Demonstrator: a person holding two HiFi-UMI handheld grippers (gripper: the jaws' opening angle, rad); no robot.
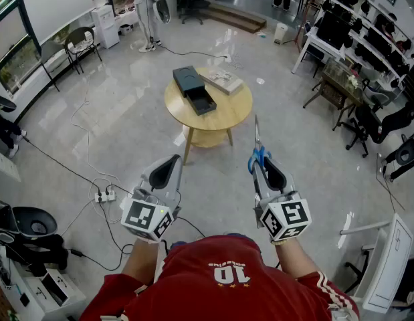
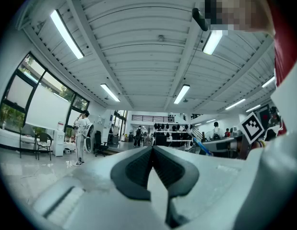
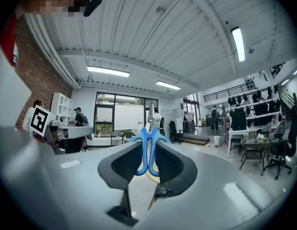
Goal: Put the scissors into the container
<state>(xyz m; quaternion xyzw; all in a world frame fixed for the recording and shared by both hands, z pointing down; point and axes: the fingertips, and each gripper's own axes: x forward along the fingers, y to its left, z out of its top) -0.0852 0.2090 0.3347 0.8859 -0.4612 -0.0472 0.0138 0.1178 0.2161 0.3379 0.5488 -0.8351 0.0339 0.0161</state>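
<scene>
My right claw [image 3: 149, 148] is squeezing the blue handles of the scissors [image 1: 257, 156]. The blades point to 12 o'clock. My left claw [image 2: 153, 151] is closed with nothing in it. The dark container [image 1: 194, 91] sits on the round table [image 1: 237, 114], far off at 12 o'clock. My red shirt [image 1: 193, 286] says 10.

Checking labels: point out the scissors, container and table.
scissors [image 3: 149, 150]: right gripper view, blue handles.
container [image 1: 186, 79]: head view, dark upper half.
table [image 1: 230, 112]: head view, bare wooden top.
</scene>
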